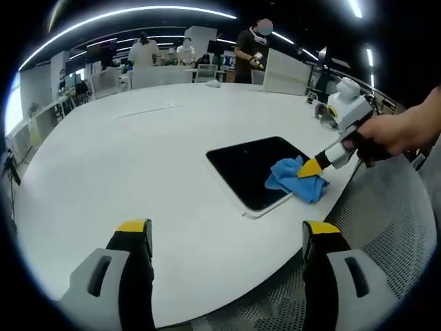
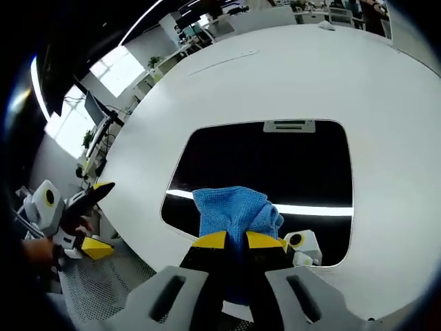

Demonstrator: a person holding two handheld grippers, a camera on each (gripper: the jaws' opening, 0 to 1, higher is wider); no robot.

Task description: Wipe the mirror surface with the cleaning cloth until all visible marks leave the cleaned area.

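Observation:
A dark rectangular mirror (image 1: pixel 251 169) (image 2: pixel 275 165) with rounded corners lies flat on the white table (image 1: pixel 138 158) (image 2: pixel 344 76). A blue cleaning cloth (image 1: pixel 295 181) (image 2: pixel 234 210) rests on the mirror's near edge. My right gripper (image 2: pixel 236 241) (image 1: pixel 311 167) is shut on the cloth, its yellow-tipped jaws pressed together over the fabric. A hand holds that gripper at the right of the left gripper view. My left gripper (image 1: pixel 224 234) hangs open over the table's front edge, well short of the mirror, with nothing between its jaws; it is also seen at the table's edge (image 2: pixel 93 217).
A mesh chair back (image 1: pixel 386 241) stands at the table's near right. Far across the table stand people (image 1: pixel 249 52), chairs and a white laptop-like panel (image 1: pixel 284 72). A bright ceiling-light streak reflects in the mirror (image 2: pixel 310 209).

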